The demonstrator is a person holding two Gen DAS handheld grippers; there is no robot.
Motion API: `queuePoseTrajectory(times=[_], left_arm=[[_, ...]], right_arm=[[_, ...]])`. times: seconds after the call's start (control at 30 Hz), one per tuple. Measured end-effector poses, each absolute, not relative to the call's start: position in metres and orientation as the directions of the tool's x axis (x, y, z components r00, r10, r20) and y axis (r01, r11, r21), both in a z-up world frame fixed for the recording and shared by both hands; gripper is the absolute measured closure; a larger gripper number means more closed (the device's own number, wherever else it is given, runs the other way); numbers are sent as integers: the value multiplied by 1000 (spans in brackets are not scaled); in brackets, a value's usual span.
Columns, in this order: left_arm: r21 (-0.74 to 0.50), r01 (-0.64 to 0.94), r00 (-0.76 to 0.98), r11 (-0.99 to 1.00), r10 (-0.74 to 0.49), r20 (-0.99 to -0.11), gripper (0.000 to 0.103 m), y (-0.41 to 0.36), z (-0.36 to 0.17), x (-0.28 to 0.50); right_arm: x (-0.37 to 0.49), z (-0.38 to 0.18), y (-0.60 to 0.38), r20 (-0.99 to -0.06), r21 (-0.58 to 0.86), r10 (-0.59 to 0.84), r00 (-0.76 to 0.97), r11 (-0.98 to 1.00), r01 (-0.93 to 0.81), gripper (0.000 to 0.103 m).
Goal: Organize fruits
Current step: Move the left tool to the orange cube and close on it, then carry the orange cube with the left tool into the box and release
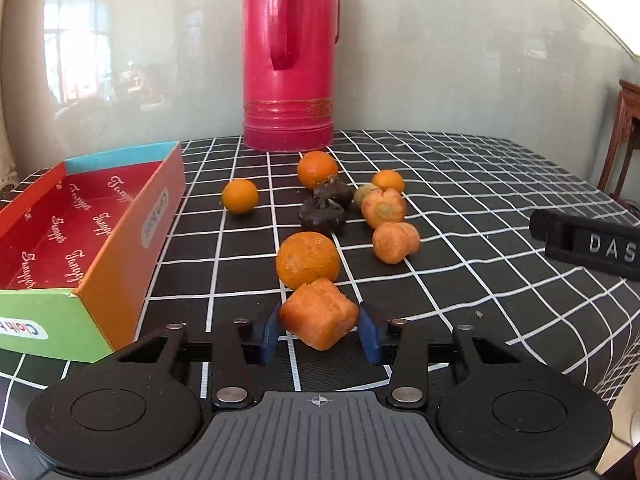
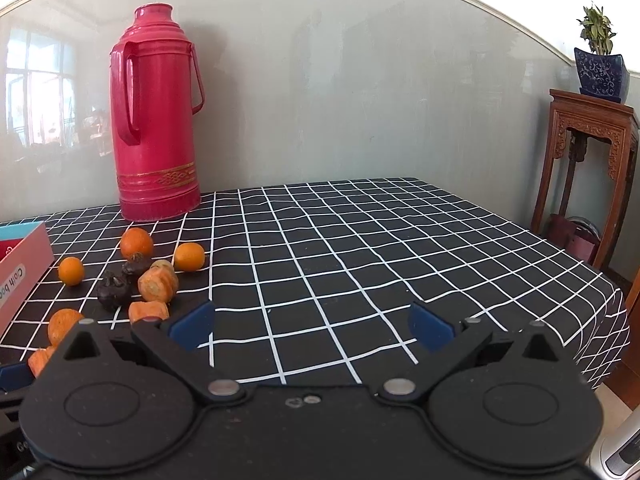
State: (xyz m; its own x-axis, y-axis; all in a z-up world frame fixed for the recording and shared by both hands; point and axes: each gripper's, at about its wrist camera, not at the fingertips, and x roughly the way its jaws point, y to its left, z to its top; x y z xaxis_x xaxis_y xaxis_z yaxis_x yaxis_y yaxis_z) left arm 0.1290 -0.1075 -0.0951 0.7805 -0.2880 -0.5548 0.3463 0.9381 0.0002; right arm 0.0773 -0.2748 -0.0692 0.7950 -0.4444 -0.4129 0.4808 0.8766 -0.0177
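My left gripper [image 1: 319, 322] is shut on an orange carrot chunk [image 1: 320, 312], its blue pads pressing both sides just above the checked tablecloth. Right behind the chunk lies a large orange [image 1: 308, 260]. Farther back are two more carrot pieces [image 1: 394, 242], two dark mangosteens [image 1: 322, 212] and three small oranges [image 1: 240, 196]. The open colourful box [image 1: 120, 264] stands empty on the left. My right gripper [image 2: 312, 324] hangs open over bare cloth, with the fruit pile [image 2: 156, 282] to its left and nothing between its fingers.
A tall red thermos [image 1: 288, 60] stands at the back against the wall. A black block lettered DAS [image 1: 588, 242] sits at the right of the left wrist view. The table edge [image 2: 616, 320] drops off on the right, beside a wooden plant stand [image 2: 592, 128].
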Motion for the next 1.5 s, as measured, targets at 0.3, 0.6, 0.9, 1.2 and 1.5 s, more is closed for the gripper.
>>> queuePoseTrajectory(times=[0.3,0.6,0.9,1.2,1.5], left_arm=[[106,286,877,952,-216,-429,62,-92,-69,118],[118,41,931,992,5,-365,62,-29,-41,142],[119,-196,839,973,229,-493,62,31,-57,186],[131,-270,801,954,298,-519,50,35,-59,189],[39,-265,849,963,252,-465,11,42,-44,164]], right_arm=[[82,-72,-269,-440,7,-411,798,887,461,6],[93,-72,-245,-434,-21,-376,819,913,408,6],[103,-75,-223,-445,-38,-324,835,938,344,6],[111,-76,-204,-447,-24,-243,861,965,259,6],[126,-82,-185,-455,18,-130,881,988,155,7]])
